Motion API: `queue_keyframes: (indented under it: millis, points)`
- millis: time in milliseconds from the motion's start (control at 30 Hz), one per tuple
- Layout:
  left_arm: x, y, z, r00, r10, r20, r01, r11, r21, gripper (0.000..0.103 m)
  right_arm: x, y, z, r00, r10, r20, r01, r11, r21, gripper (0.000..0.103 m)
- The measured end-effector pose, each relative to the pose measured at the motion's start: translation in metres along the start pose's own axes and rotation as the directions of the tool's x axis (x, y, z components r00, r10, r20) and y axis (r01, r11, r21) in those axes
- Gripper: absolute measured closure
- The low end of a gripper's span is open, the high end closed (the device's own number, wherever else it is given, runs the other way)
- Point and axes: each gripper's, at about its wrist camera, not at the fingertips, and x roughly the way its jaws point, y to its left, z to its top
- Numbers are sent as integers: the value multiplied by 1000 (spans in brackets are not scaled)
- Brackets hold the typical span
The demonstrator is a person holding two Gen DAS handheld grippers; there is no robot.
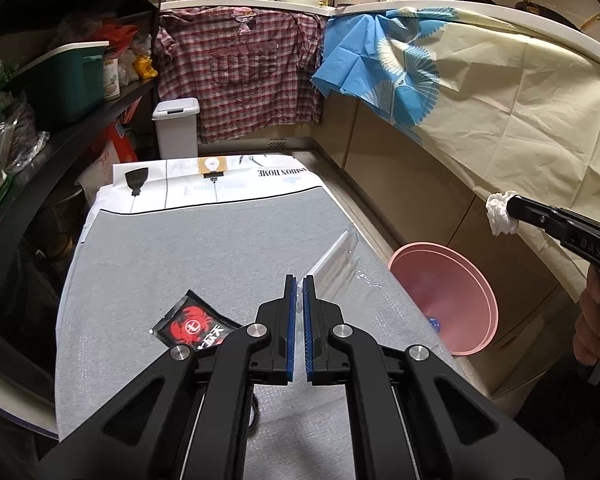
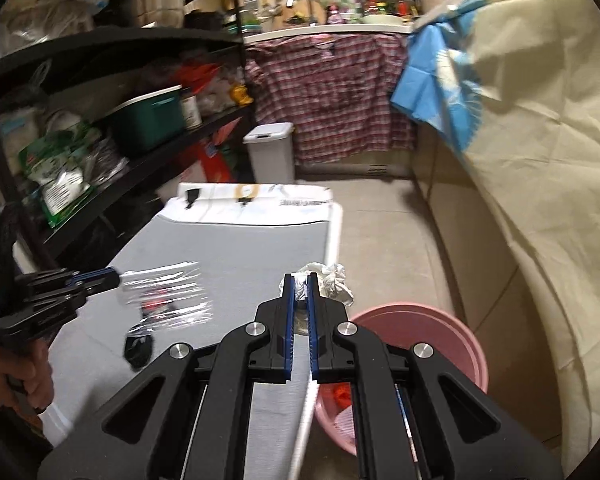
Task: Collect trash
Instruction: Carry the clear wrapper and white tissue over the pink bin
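Observation:
My left gripper [image 1: 299, 280] is shut on a clear plastic wrapper [image 1: 334, 264] and holds it above the grey table mat [image 1: 180, 256]; the wrapper also shows in the right wrist view [image 2: 166, 294]. A black and red crab-print packet [image 1: 192, 326] lies on the mat just left of the left fingers. My right gripper [image 2: 301, 278] is shut on a crumpled white tissue [image 2: 332, 280] and holds it in the air above the table's right edge, by the pink bin [image 2: 416, 344]. The tissue also shows in the left wrist view [image 1: 500, 214].
The pink bin [image 1: 448, 300] stands on the floor right of the table, with some trash inside. A white lidded bin [image 1: 176, 128] stands beyond the table. Black shelves [image 1: 60, 128] run along the left. Cloth-draped cabinets [image 1: 500, 112] run along the right.

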Motion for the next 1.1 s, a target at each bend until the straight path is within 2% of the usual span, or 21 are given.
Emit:
queue_keyframes:
  millis: [133,367,733,1100]
  points:
    - [5,-9,2,1000,-9,-2,9,1000,6,100,-1,-19,-2,998,-64,25,64,998,0,97]
    - [15,-23,6,1000,-23,-12,24,1000,20,100,10,-46,-19,996,-85,1,85,994,67,97]
    - [32,-50,15,998,-54,-21,54,998,29,100,10,-74,-25,991,-136,-2,135,984,117,97]
    - [59,-88,28,994,-101,-34,102,994,45,100,17,-99,-32,984,-174,-45,179,972,154,97]
